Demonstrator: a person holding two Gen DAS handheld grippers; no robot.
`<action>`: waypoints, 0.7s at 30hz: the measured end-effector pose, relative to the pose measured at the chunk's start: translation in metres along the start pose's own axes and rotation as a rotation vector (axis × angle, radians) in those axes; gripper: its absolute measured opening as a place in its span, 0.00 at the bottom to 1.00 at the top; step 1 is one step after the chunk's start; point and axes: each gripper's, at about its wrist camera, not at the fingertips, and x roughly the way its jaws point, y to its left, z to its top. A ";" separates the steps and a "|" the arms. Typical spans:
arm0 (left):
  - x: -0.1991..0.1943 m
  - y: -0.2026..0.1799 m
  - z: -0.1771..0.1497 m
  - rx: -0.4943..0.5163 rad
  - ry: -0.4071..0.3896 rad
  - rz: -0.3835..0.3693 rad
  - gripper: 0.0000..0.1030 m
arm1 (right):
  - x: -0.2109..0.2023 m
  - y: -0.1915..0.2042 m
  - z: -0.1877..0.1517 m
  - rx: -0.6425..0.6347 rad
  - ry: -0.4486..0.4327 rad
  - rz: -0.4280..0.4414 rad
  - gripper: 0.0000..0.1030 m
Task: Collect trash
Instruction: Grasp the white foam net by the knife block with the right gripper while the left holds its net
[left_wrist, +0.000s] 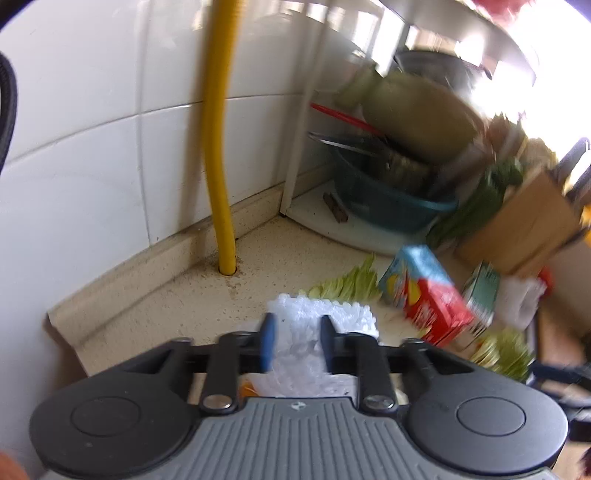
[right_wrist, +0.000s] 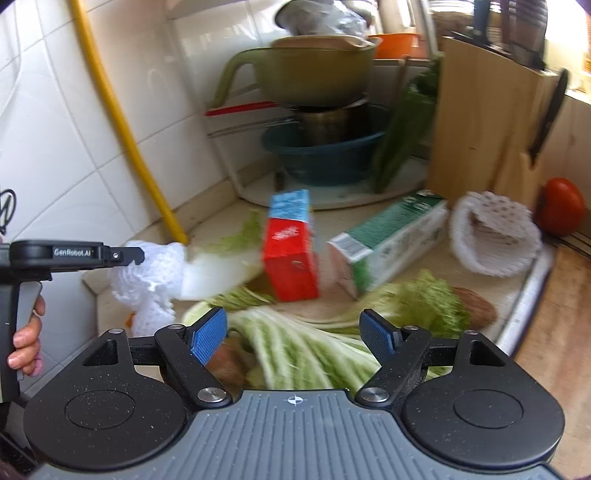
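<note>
left claw clamps foam net (white) | right claw agape

Glossy white ceramic tiles line the upper left, above a speckled matt stone countertop. A ribbed yellow plastic hose stands at centre left. The knife block at upper right looks like smooth pale wood; the foam net at lower left is white, soft and dimpled.

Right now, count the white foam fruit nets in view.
2. One foam net is gripped in the left gripper, above the counter's left end. The other foam net lies on the counter beside the green-and-white carton. More may be hidden under the cabbage leaves.
</note>
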 end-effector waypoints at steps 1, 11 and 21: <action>0.002 -0.005 -0.002 0.036 -0.001 0.019 0.43 | -0.002 -0.004 -0.001 0.004 0.001 -0.012 0.81; 0.023 -0.029 -0.003 0.163 0.002 0.061 0.31 | -0.012 -0.043 0.005 0.050 -0.049 -0.151 0.81; 0.001 -0.010 0.016 0.010 -0.051 -0.019 0.23 | 0.017 -0.065 0.029 0.004 -0.066 -0.236 0.82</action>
